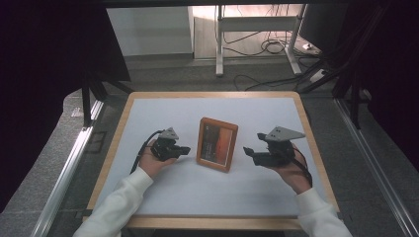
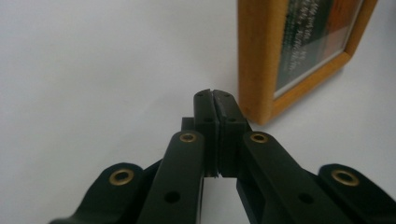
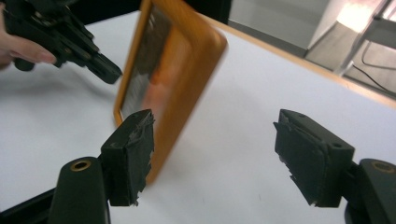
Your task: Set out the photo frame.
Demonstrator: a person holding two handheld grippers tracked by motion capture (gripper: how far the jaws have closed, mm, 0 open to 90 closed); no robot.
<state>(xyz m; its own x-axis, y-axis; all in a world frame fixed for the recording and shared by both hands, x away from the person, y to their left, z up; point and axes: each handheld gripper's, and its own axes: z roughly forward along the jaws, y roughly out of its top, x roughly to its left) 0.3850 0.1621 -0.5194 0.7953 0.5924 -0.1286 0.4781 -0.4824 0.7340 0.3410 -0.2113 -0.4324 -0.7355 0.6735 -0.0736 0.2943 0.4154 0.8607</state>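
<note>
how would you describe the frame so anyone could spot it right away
On the white table with a wooden rim, look near the middle, between the two black grippers. The frame stands there upright: a wooden rectangle around a dark and orange picture, the one wooden thing standing on the white top.

A white table point(image 1: 163, 197) with a pale wooden rim stands on grey carpeted floor point(image 1: 385, 163), flanked by black curtains point(image 1: 39, 74). Beyond it, a white metal stand point(image 1: 220, 44) rises among loose cables point(image 1: 269, 47) before a white wall panel point(image 1: 148, 29), with warm light falling behind
</note>
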